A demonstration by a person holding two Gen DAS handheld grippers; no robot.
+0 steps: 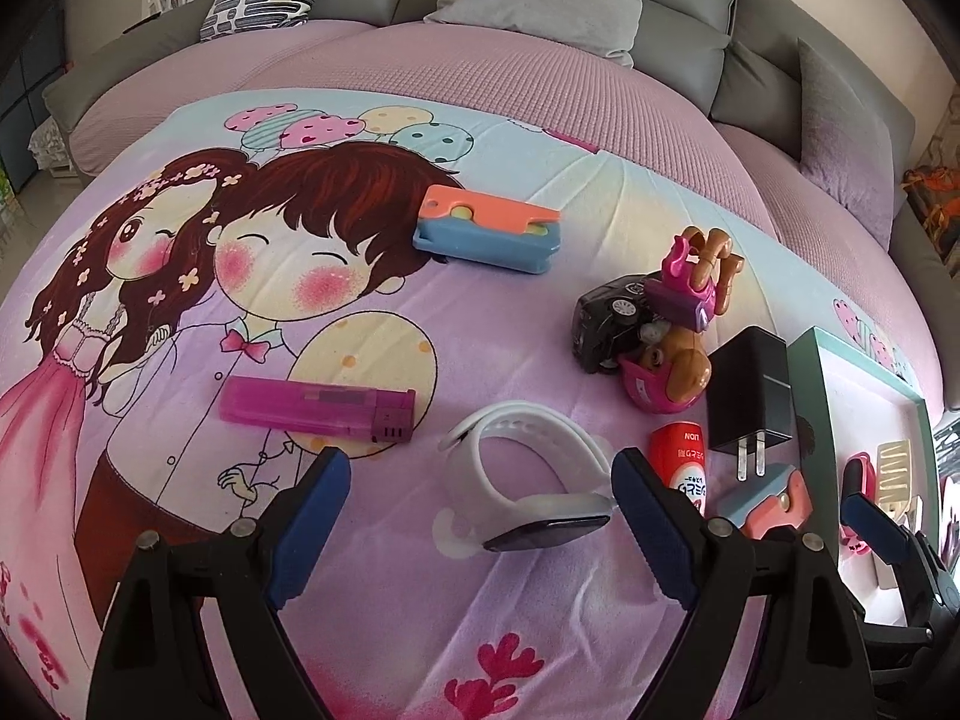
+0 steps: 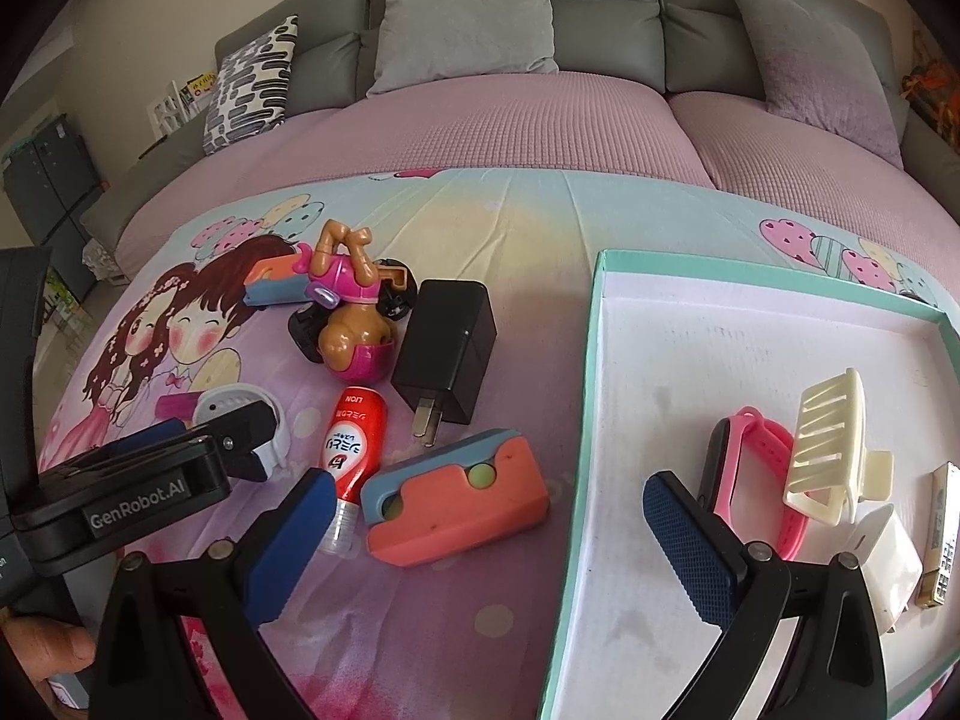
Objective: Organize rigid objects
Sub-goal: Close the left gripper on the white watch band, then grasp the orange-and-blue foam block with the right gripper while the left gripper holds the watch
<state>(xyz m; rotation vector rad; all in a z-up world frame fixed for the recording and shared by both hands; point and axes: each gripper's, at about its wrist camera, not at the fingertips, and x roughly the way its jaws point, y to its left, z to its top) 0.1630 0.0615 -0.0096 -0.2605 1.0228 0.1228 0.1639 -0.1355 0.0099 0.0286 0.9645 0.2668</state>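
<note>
My left gripper (image 1: 480,516) is open with a white smartwatch (image 1: 528,480) lying between its fingers on the cartoon blanket. A purple lighter (image 1: 318,408) lies to its left and an orange-blue block (image 1: 487,229) farther back. My right gripper (image 2: 489,534) is open over a second orange-blue block (image 2: 456,495) and the left rim of a teal-edged tray (image 2: 585,420). The tray holds a pink watch (image 2: 753,468), a cream hair clip (image 2: 831,456), a white item (image 2: 888,564) and a gold object (image 2: 942,540).
A red bottle (image 2: 354,450), black charger (image 2: 447,354), toy dog figure (image 2: 354,312) and black toy car (image 1: 609,324) lie in a cluster between the grippers. A grey sofa with cushions (image 2: 468,18) stands behind the pink mattress.
</note>
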